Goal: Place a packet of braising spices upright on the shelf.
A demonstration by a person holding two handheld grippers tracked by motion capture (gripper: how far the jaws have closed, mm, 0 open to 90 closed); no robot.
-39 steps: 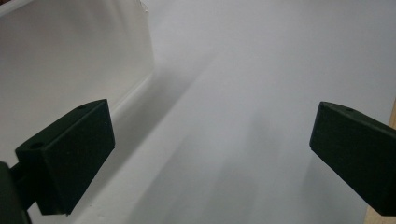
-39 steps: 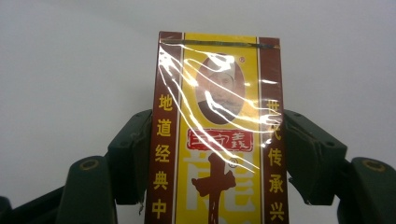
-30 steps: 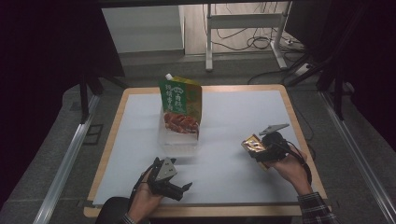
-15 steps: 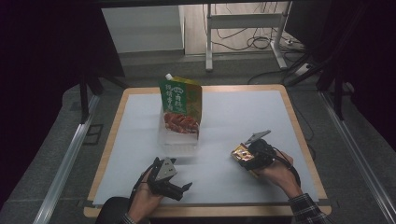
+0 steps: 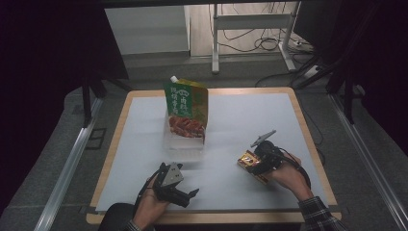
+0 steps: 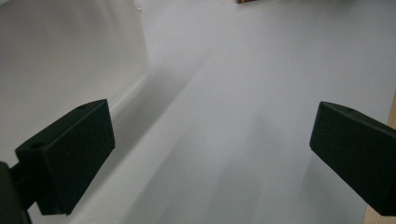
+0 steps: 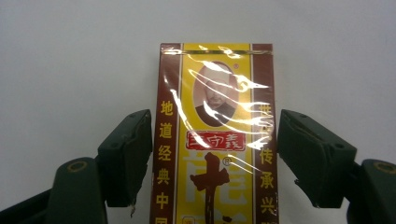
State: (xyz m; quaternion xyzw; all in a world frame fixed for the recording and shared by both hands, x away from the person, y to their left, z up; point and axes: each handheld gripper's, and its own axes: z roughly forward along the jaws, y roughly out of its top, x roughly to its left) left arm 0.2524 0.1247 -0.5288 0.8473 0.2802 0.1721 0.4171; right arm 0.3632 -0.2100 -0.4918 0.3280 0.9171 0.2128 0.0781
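A yellow and brown seasoning packet (image 7: 217, 116) wrapped in clear film lies flat against the white table mat (image 7: 70, 56). My right gripper (image 7: 215, 140) is shut on it, one jaw on each long edge. In the high view, that packet (image 5: 245, 160) and the right gripper (image 5: 256, 166) are low over the mat at the right front. At the front left, my left gripper (image 5: 187, 197) rests open and holds nothing. In its own view the left gripper (image 6: 210, 135) has its jaws spread wide over bare mat.
A green pouch with a food picture (image 5: 186, 103) stands upright in a clear plastic container (image 5: 185, 140) at the mat's middle back. The container's clear wall (image 6: 70, 56) is close beside my left gripper. The table's wooden rim (image 5: 308, 139) frames the mat.
My right gripper has carried the packet leftward and toward the front, down to the mat. The left gripper and the pouch have stayed put.
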